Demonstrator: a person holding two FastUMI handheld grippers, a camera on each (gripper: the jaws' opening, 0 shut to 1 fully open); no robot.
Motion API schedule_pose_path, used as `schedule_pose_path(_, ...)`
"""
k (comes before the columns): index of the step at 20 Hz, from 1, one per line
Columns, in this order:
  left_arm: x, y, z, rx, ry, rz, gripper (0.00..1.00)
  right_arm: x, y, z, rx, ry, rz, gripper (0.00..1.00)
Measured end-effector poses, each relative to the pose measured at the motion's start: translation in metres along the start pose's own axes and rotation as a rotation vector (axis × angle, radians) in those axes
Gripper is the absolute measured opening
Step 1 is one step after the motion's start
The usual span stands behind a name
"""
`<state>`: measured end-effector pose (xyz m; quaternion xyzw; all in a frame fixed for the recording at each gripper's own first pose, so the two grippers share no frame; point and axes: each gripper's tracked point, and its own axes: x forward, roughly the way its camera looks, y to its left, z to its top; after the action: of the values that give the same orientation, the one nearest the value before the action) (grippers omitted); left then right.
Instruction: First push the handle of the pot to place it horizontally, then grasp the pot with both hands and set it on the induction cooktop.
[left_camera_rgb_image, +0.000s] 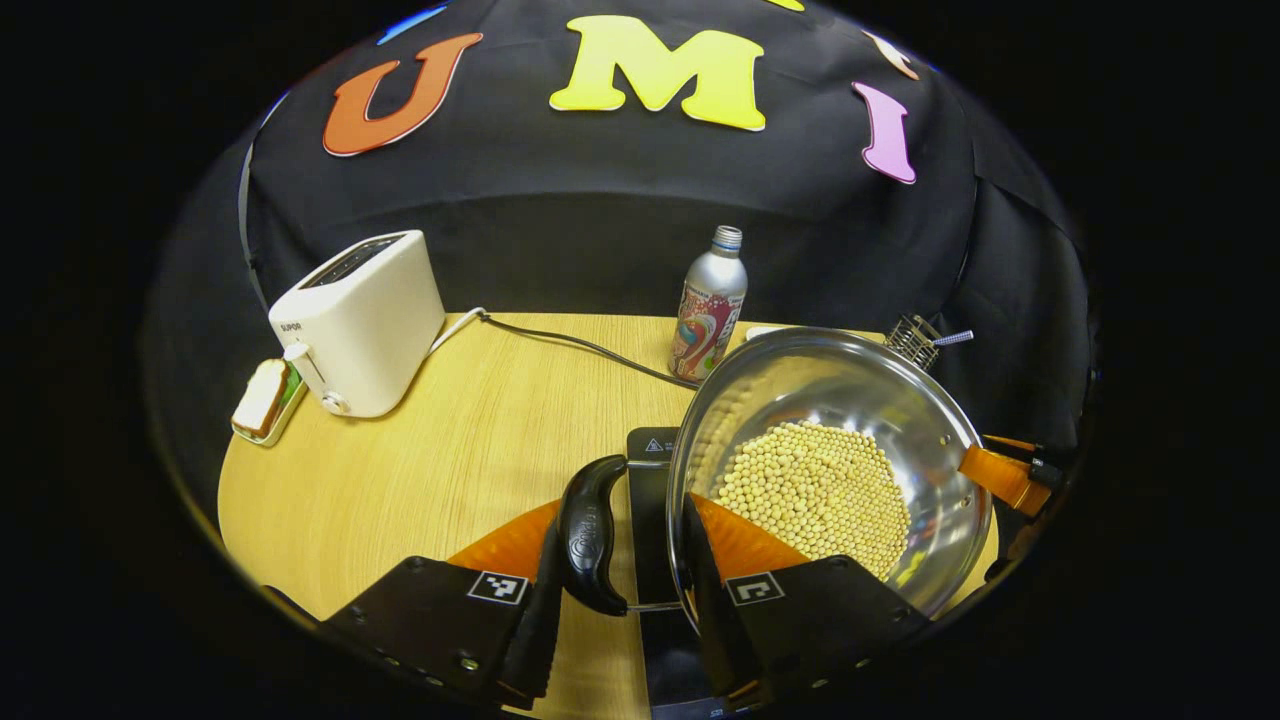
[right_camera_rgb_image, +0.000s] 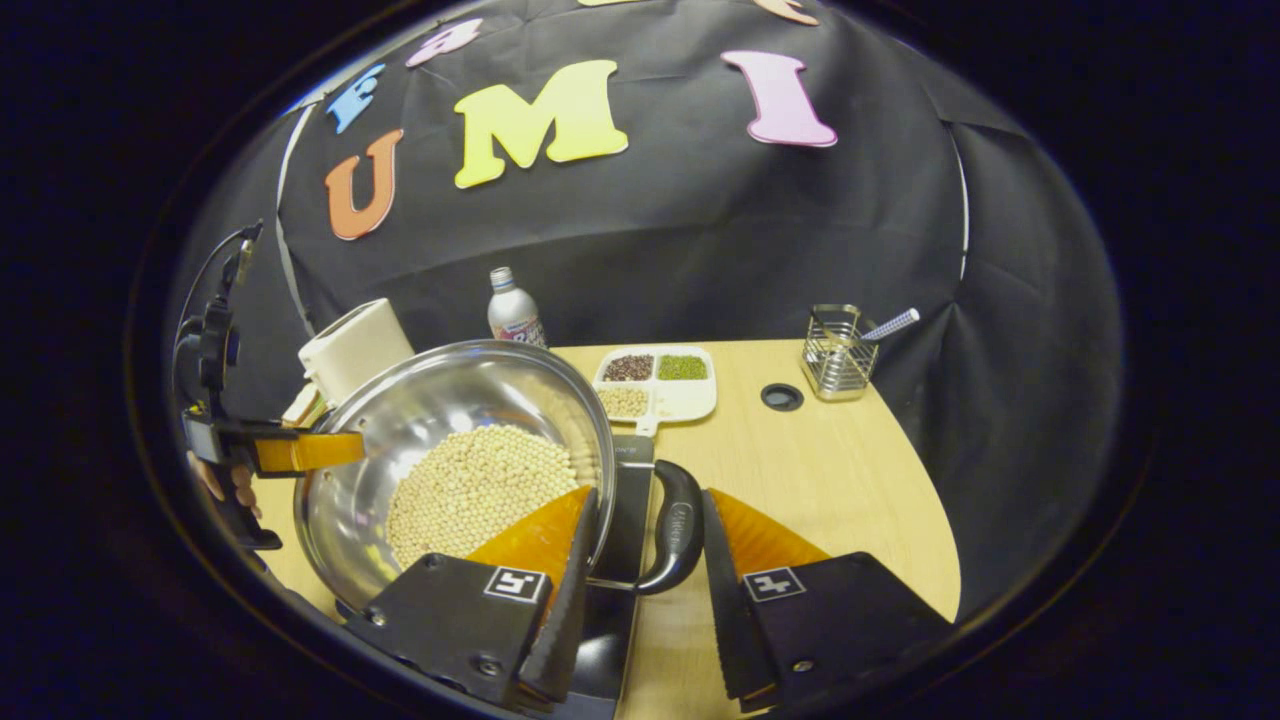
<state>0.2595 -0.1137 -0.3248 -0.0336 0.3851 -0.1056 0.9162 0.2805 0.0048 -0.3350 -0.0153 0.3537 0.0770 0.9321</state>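
Note:
The steel pot (left_camera_rgb_image: 850, 390) holds a heap of pale beans (left_camera_rgb_image: 815, 490) and sits over the black induction cooktop (left_camera_rgb_image: 650, 470); I cannot tell whether it touches it. My left gripper (left_camera_rgb_image: 620, 515) is shut across one black side handle (left_camera_rgb_image: 590, 545), one finger outside the handle and the other inside the pot wall. On the opposite handle (right_camera_rgb_image: 678, 535), my right gripper (right_camera_rgb_image: 648, 495) clamps the pot (right_camera_rgb_image: 450, 400) the same way. Each view shows the other gripper at the far rim, the right gripper (left_camera_rgb_image: 1000, 478) and the left gripper (right_camera_rgb_image: 300, 450) with a hand (right_camera_rgb_image: 220, 485) behind it.
A white toaster (left_camera_rgb_image: 360, 320) with its cable, bread on a small plate (left_camera_rgb_image: 265, 400) and a metal bottle (left_camera_rgb_image: 708, 305) stand at the back left. A divided tray of beans (right_camera_rgb_image: 655, 385), a table hole (right_camera_rgb_image: 781, 397) and a wire holder (right_camera_rgb_image: 838, 350) lie behind and right.

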Motion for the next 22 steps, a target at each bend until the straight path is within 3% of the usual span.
schedule_pose_path(5,0.005,0.002,-0.006,-0.002,0.0,-0.018,0.58,0.003,0.0,-0.001,0.036,-0.009,0.008,0.58)
schedule_pose_path(6,0.005,0.002,-0.006,-0.002,-0.006,-0.016,0.5,0.004,-0.001,-0.002,0.037,-0.008,0.006,0.58)
schedule_pose_path(7,0.004,0.002,-0.005,0.005,-0.012,-0.007,0.61,0.005,-0.001,-0.002,0.041,-0.013,0.005,0.6)
schedule_pose_path(8,0.003,0.005,-0.004,0.018,-0.019,0.011,0.64,0.004,-0.002,-0.001,0.041,-0.017,-0.002,0.6)
schedule_pose_path(9,0.003,0.011,-0.003,0.029,-0.029,0.034,0.77,0.003,-0.004,0.001,0.027,-0.036,-0.011,0.63)
schedule_pose_path(10,0.003,0.015,-0.004,0.029,-0.03,0.054,0.78,0.001,-0.007,0.001,-0.002,-0.053,-0.026,0.66)
schedule_pose_path(12,-0.003,0.019,-0.001,0.004,-0.061,0.062,0.94,-0.003,-0.012,0.004,-0.061,-0.089,-0.074,0.76)
schedule_pose_path(13,-0.006,0.019,-0.002,-0.013,-0.068,0.054,0.96,-0.007,-0.011,0.005,-0.08,-0.107,-0.079,0.83)
schedule_pose_path(16,-0.025,0.02,0.002,-0.029,-0.114,0.051,0.99,-0.025,-0.008,0.009,-0.084,-0.157,-0.087,0.87)
schedule_pose_path(22,-0.084,0.03,0.015,-0.01,-0.254,0.118,0.99,-0.065,-0.005,0.014,-0.053,-0.22,-0.08,0.87)
